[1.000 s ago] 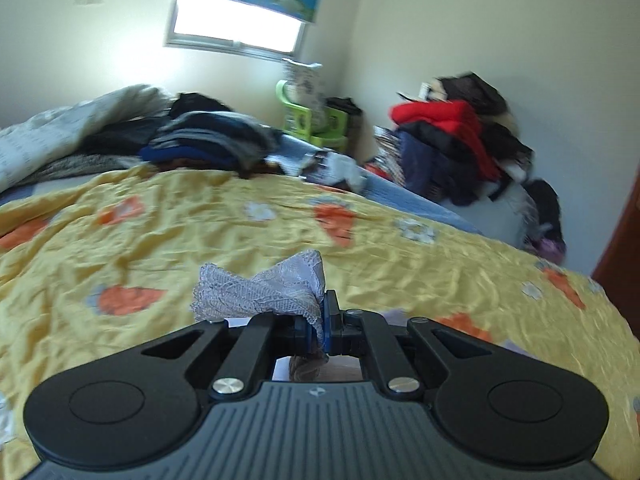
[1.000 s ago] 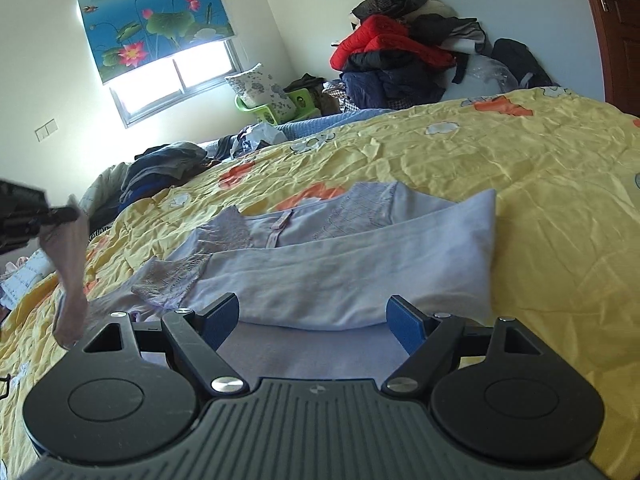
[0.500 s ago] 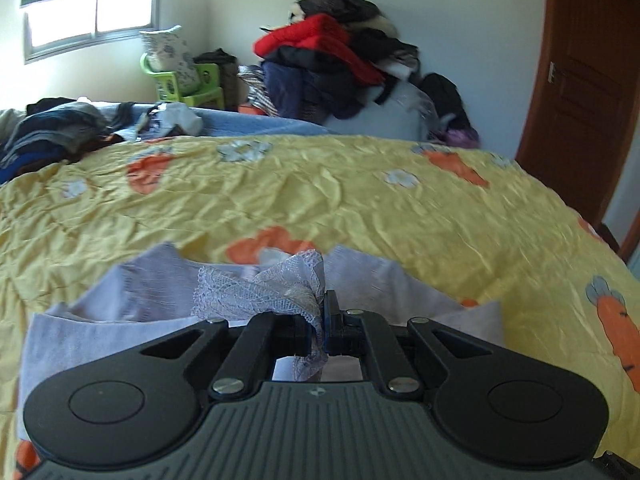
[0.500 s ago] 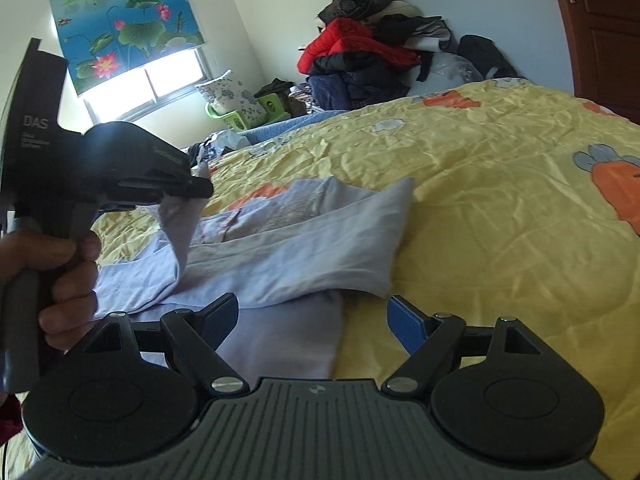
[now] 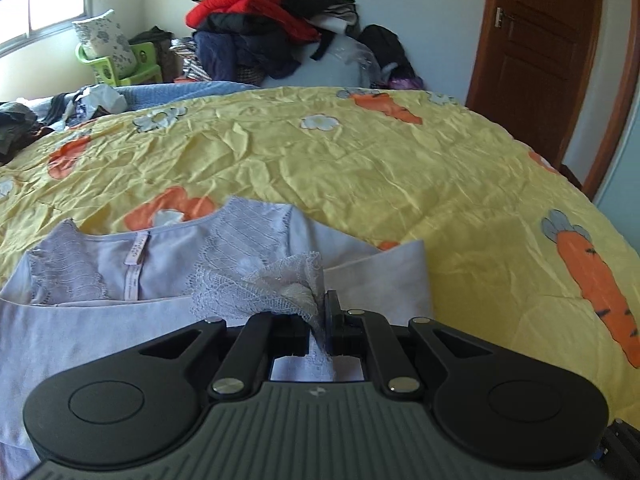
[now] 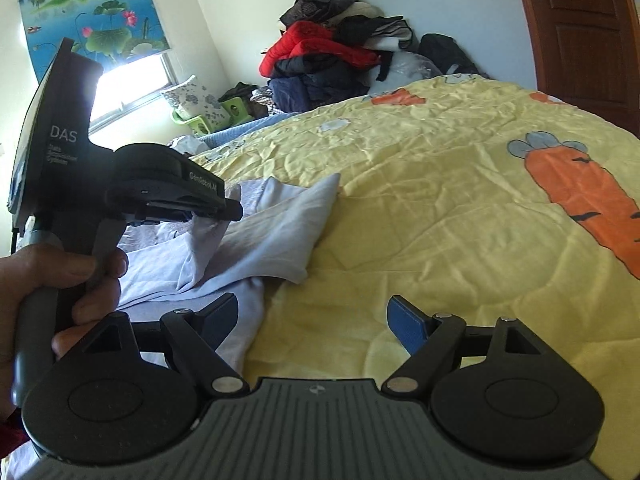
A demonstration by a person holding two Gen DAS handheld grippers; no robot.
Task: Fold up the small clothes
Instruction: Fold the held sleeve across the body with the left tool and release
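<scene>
We see the pale lilac top [image 5: 132, 276] lying partly folded on the yellow carrot-print bedspread [image 5: 360, 168], its neckline toward the far side. Our left gripper [image 5: 320, 320] is pinched tight on a lace sleeve [image 5: 256, 288], held just above the top's middle. Our right gripper [image 6: 310, 320] stands wide and holds nothing, hovering over the top's near edge.

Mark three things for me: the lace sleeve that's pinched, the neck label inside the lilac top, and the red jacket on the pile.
lace sleeve [image 5: 256, 288], left wrist view, on the bunched lace just ahead of the shut jaws.
neck label [image 5: 138, 258], left wrist view, on the pink strip below the neckline.
red jacket [image 6: 316, 46], right wrist view, on its quilted front.
</scene>
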